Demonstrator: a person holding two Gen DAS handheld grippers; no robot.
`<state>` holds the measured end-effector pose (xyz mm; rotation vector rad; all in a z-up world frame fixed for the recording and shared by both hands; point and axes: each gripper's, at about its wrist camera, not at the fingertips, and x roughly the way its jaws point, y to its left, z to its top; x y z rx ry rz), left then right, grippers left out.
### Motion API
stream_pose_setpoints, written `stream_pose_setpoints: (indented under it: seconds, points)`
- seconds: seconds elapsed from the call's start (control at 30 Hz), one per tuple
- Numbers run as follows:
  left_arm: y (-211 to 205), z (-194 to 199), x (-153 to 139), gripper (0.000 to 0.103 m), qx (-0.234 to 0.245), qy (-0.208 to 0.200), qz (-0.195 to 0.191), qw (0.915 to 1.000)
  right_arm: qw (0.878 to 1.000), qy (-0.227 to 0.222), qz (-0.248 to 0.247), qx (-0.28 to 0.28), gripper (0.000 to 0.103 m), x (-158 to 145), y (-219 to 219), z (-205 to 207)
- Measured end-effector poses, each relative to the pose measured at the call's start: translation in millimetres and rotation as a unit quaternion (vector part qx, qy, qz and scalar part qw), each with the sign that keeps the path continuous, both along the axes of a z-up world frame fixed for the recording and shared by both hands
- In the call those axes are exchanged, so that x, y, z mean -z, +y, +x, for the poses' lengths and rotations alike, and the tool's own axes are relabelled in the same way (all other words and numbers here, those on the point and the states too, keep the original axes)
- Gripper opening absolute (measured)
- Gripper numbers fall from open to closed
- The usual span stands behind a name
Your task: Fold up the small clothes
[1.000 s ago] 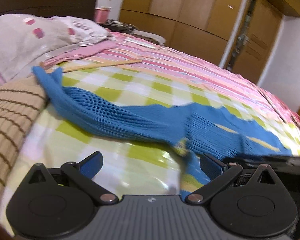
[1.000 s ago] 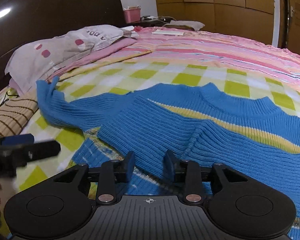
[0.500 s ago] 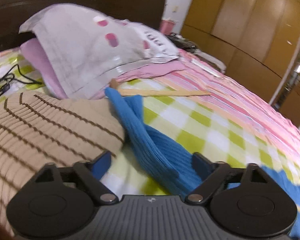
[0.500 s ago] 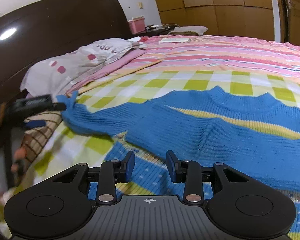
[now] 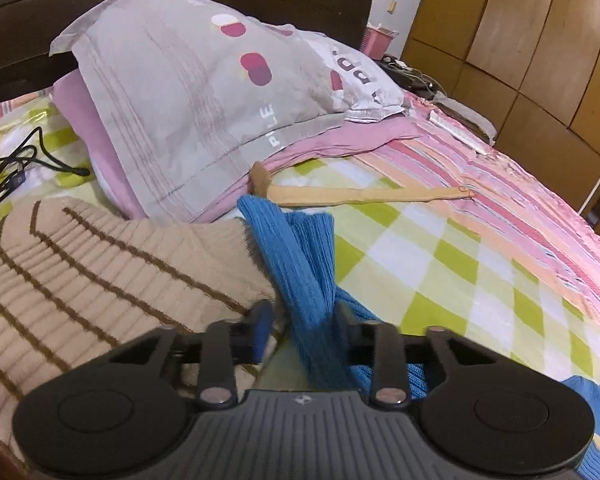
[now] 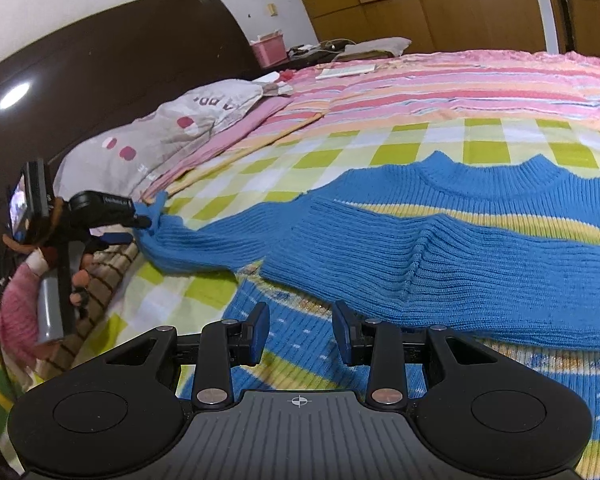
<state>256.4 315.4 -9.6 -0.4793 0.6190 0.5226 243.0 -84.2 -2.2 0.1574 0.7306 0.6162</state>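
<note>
A blue knit sweater [image 6: 440, 236] with a yellow stripe lies flat on the checked bedspread, one sleeve [image 6: 204, 240] stretched left. In the left wrist view my left gripper [image 5: 302, 330] has its jaws narrowed around that blue sleeve [image 5: 296, 256] near the cuff, gripping it. The left gripper also shows in the right wrist view [image 6: 138, 220] at the sleeve's end. My right gripper [image 6: 301, 330] is open and empty, low over the sweater's hem.
A beige brown-striped sweater [image 5: 84, 276] lies left of the sleeve. A grey pillow [image 5: 204, 92] and pink pillow sit behind it by the dark headboard [image 6: 100, 72]. A black cable [image 5: 16, 168] lies far left. A pink striped blanket [image 6: 460, 88] covers the far bed.
My left gripper has moved left along the sleeve to its cuff and closed from wide open onto it. My right gripper has stayed open over the hem.
</note>
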Motion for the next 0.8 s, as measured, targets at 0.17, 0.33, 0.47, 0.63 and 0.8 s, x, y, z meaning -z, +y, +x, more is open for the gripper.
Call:
stream_pose_setpoints:
  seconds: [0.17,0.33,0.47,0.63,0.8]
  points:
    - [-8.6,-4.0,-8.2,0.013,0.036,-0.026,-0.020,0.9988,1.000,-0.003,0.008,0.003,0.035,-4.9,-2.3,-3.4]
    - [-63.4,-20.2,-30.8,0.013,0.106,-0.071,0.017,0.9916,1.000,-0.009,0.013,0.002,0.035,-10.0,-1.0,-3.0]
    - [-121.5,-29.7,-28.7,0.014,0.197,-0.078,0.040,0.9764,1.000,-0.003,0.024,0.005,0.035,-12.6,1.0,1.5]
    - [-172.3,-34.2,-3.1,0.014,0.275,-0.041,0.039,0.9599,0.999,0.021,0.039,0.012,0.040,-12.5,-1.9,15.1]
    - [-184.1,-39.7,15.0,0.014,0.294,-0.025,0.037,0.9548,0.996,0.060,0.066,0.019,0.045,-9.2,4.6,39.0]
